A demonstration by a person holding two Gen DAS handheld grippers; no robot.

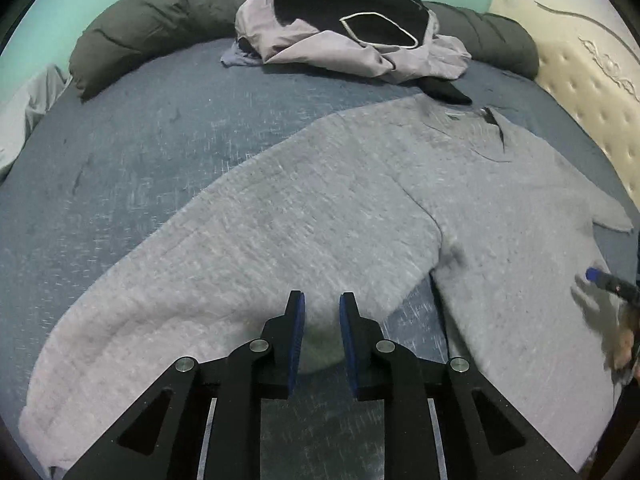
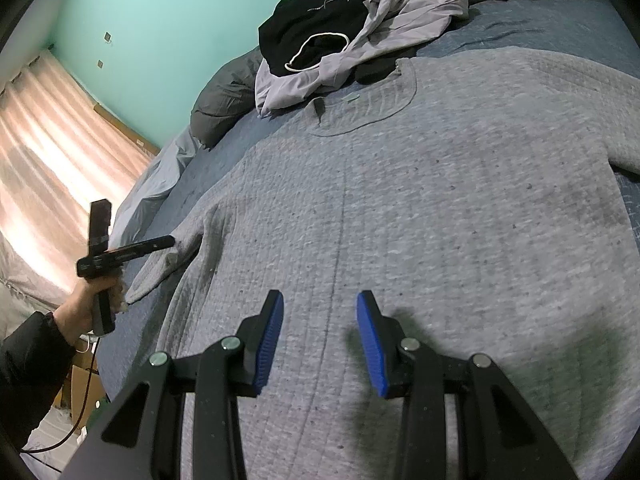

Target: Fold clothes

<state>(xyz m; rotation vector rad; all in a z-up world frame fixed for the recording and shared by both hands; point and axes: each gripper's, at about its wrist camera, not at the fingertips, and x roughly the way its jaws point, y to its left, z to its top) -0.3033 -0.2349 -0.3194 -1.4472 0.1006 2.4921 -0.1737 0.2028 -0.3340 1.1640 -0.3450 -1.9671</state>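
Left to right. Pale striped curtain (image 2: pixel 52 152) on the far left of the right wrist view, mint-green wall (image 2: pixel 168 20) next to it. Left hand (image 2: pixel 86 304) grips the handle of the left gripper (image 1: pixel 322 302), seen side-on over the sleeve (image 1: pixel 192 280) of the grey quilted knit sweater (image 2: pixel 420 220). In its own view the left gripper's blue-padded fingers (image 1: pixel 298 332) stand a narrow gap apart, nothing clamped, sleeve edge just beyond the tips. Sweater lies flat, spread on the blue bed sheet (image 1: pixel 140 120), neckline (image 2: pixel 360 108) toward the far side, sleeve stretched out to the left. Right gripper (image 2: pixel 320 308) hovers over the sweater's body, jaws wide, holding nothing. Past the neckline: pile of lilac and black garments (image 1: pixel 352 28), touching the collar area. Behind it a dark grey rolled duvet (image 1: pixel 160 28) along the bed edge. Cream tufted headboard (image 1: pixel 580 80) far right in the left wrist view.
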